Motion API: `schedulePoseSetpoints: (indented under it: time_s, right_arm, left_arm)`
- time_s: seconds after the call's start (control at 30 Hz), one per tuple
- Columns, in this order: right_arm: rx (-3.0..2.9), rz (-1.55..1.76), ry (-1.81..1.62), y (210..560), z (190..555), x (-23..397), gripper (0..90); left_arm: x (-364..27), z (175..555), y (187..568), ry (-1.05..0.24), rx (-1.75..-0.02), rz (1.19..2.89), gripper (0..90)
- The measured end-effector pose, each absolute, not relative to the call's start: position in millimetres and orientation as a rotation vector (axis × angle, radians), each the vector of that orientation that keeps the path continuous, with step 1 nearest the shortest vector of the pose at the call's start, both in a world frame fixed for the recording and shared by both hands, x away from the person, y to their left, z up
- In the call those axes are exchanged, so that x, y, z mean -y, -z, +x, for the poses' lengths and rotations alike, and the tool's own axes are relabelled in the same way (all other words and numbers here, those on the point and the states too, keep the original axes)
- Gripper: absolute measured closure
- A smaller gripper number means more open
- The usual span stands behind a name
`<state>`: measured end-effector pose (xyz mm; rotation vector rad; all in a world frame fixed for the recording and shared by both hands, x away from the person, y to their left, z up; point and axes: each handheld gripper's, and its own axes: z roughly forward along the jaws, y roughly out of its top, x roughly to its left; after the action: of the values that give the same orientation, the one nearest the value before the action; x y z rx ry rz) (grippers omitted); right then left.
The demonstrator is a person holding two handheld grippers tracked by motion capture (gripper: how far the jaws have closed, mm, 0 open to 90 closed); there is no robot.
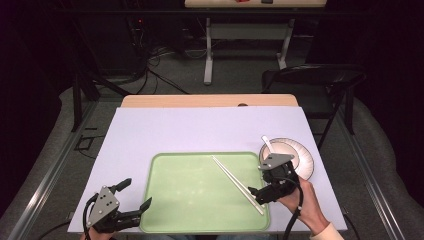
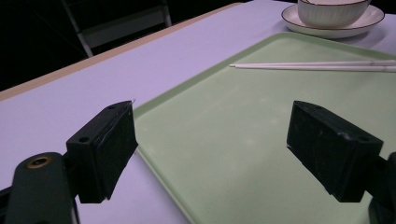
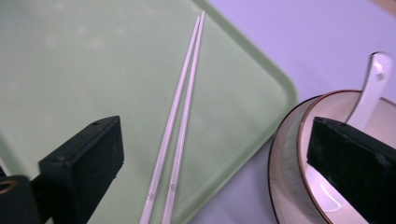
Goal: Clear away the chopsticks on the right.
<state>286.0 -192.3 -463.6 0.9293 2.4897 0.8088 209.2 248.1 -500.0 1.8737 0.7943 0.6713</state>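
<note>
The left gripper is hovering at the lower left of the high view with its jaws spread wide and gripping nothing, one over the lilac tabletop and the other over the near left corner of the green tray. In the left gripper view the tray's rim is passing between the two jaws.

The right gripper is sitting at the lower right of the high view, held by a hand, its jaws also spread and empty. In the right gripper view one jaw is hanging over the tray and the other over the bowl, with the tray's right edge between them.

Two white chopsticks are lying side by side on the tray, running diagonally from its upper middle to its lower right corner. One bowl is standing on one plate just right of the tray. One white spoon is resting in the bowl; the right gripper view is showing its handle clearly, while the left gripper view is showing the bowl and plate from the side at the upper right.

Beyond the tabletop, a dark folding chair is standing at the upper right.
</note>
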Motion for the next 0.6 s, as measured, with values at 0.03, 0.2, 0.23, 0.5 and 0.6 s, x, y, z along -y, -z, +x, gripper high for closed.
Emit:
schedulePoseSetpoints:
  time_s: [0.03, 0.2, 0.23, 0.5, 0.6]
  right_arm:
    - [-2.43, 0.904, -0.865, 457, 275, 202, 1.8]
    - [-2.276, 0.855, -0.976, 454, 249, 222, 0.0]
    - [-2.254, 0.843, -0.995, 454, 243, 225, 0.0]
    - [-2.177, 0.85, -1.091, 480, 206, 255, 0.0]
    - [-2.189, 0.887, -1.092, 490, 198, 260, 0.0]
  left_arm:
    - [-248, 209, 500, -0.671, -0.797, 1.871, 15.7]
    - [-248, 209, 500, -0.67, -0.796, 1.872, 15.7]
    - [-248, 209, 500, -0.671, -0.796, 1.872, 15.7]
    - [-248, 209, 500, -0.669, -0.8, 1.869, 15.7]
    - [-247, 210, 500, -0.67, -0.799, 1.871, 15.7]
